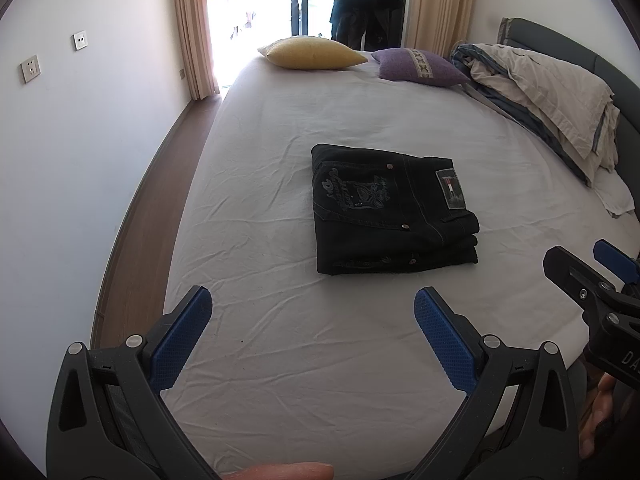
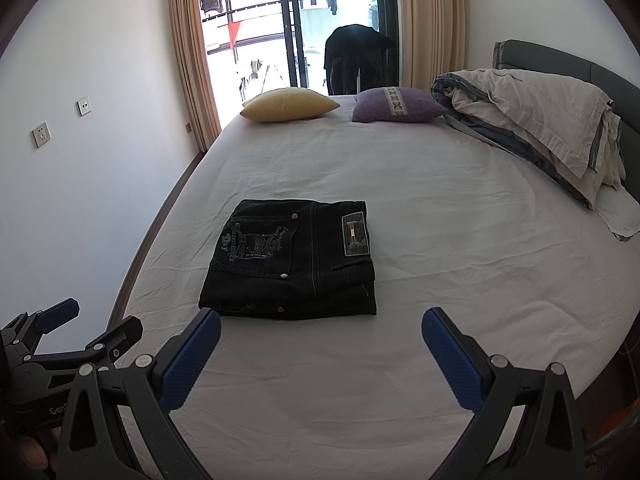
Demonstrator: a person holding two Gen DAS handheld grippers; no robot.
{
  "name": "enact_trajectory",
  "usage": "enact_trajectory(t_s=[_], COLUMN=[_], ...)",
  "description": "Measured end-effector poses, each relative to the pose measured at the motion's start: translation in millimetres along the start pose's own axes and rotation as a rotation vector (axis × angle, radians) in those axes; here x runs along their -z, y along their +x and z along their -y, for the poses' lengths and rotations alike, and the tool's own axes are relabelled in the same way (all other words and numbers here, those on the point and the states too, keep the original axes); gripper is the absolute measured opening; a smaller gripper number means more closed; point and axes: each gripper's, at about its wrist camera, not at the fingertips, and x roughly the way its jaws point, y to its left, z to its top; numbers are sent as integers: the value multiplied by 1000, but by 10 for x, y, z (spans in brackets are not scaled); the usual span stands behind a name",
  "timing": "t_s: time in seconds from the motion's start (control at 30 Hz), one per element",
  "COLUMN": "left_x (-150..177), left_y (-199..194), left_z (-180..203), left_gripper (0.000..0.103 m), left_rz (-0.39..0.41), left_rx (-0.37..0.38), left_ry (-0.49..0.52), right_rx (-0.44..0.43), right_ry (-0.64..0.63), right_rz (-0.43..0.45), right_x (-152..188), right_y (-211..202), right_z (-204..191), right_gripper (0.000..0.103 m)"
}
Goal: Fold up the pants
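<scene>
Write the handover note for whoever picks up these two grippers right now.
Left claw: open, empty, held over the near part of the bed.
Right claw: open, empty, just short of the pants.
Pants: dark jeans folded into a compact stack on the white sheet, mid-bed, pocket and label patch facing up.
Done: the folding looks finished; neither claw touches the pants.
Left: probably nothing beyond checking that the edges line up.

Black gripper frames (image 1: 314,320), blue ribbed pads (image 1: 182,340), silver screws.
</scene>
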Motion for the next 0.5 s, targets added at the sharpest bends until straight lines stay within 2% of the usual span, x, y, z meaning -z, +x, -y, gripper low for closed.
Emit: enact_trajectory(t_s=[0.5], left_x=[57], left_y=[-5], left_z=[30], left_gripper=[103], left_rz=[-6], left_rx=[4], left_ry=[4], right_rx=[-3], right_ry=[0], right_rz=[-7], right_x=[35], right_y=[9], right_z=[25], right_gripper=[103])
